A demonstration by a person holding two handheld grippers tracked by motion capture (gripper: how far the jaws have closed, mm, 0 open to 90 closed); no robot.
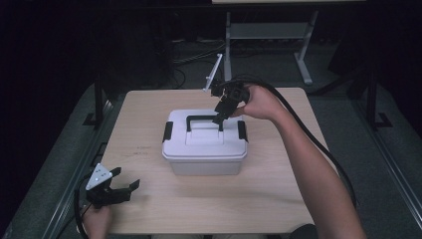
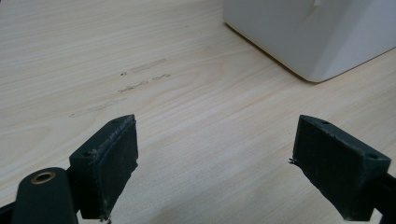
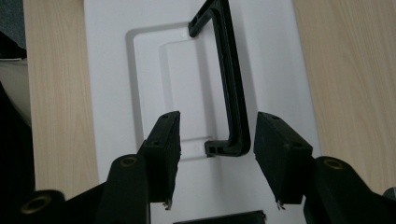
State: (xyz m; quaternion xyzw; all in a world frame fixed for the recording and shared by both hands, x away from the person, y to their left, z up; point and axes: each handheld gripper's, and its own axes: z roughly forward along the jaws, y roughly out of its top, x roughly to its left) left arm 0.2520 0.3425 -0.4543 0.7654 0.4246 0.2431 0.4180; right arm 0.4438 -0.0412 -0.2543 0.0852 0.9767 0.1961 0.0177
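A white lidded storage box (image 1: 204, 149) stands in the middle of the wooden table (image 1: 149, 209). Its black carry handle (image 1: 199, 118) is on the lid, with a black latch (image 1: 167, 130) at each short end. My right gripper (image 1: 219, 117) reaches down from the far side to the handle's right end. In the right gripper view the handle (image 3: 233, 93) passes between the jaws of that gripper (image 3: 217, 154), and the pads stand apart from it, so it is open. My left gripper (image 1: 124, 186) rests open near the table's front left corner with nothing between its fingers (image 2: 112, 163). A corner of the box (image 2: 317, 32) lies ahead of it.
Cables trail from both grippers. A table leg frame (image 1: 303, 50) and floor cables stand beyond the far edge. Bare tabletop (image 2: 187, 93) lies between the left gripper and the box.
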